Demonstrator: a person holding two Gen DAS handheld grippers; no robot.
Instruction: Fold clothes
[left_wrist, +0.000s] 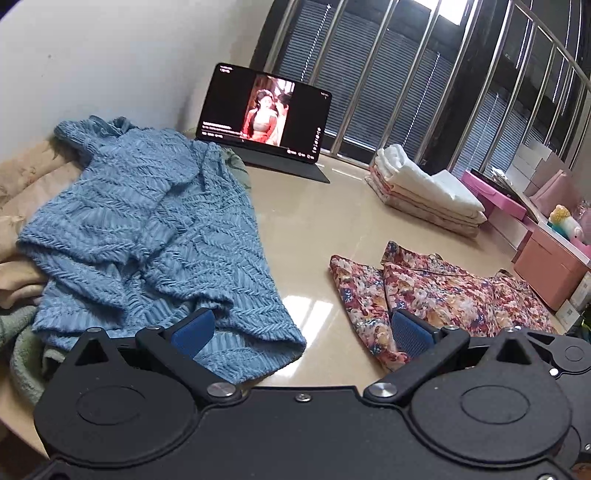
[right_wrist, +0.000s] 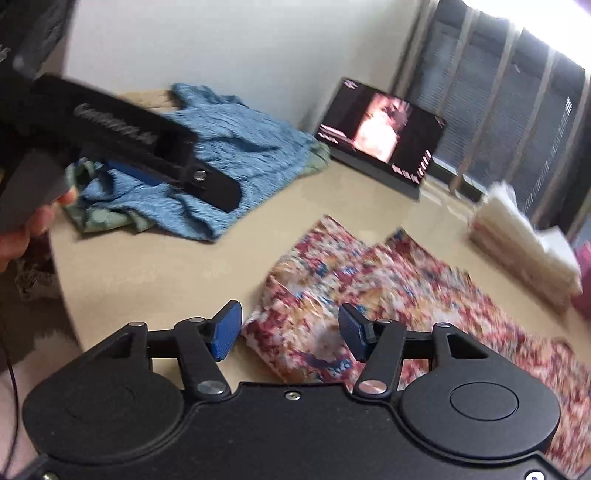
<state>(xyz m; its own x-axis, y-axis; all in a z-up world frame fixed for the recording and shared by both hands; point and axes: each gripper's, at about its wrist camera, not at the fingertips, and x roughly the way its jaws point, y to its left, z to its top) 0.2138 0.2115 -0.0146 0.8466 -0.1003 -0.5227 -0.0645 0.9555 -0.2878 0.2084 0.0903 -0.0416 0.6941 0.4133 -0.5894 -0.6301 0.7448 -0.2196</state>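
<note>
A floral garment (left_wrist: 436, 291) lies spread on the beige table (left_wrist: 306, 236), also in the right wrist view (right_wrist: 388, 295). A blue knit sweater (left_wrist: 155, 229) lies crumpled at the left on a pile of other clothes; it also shows in the right wrist view (right_wrist: 236, 158). My left gripper (left_wrist: 301, 332) is open and empty, hovering between the sweater's hem and the floral garment's edge. My right gripper (right_wrist: 290, 332) is open and empty above the floral garment's near left corner. The left gripper's body (right_wrist: 147, 147) shows in the right wrist view, over the sweater.
A tablet (left_wrist: 264, 114) playing video stands at the table's back. A stack of folded cloths (left_wrist: 424, 188) sits at the back right. Pink boxes (left_wrist: 546, 258) line the right side. Beige and green clothes (left_wrist: 22, 258) lie under the sweater at left.
</note>
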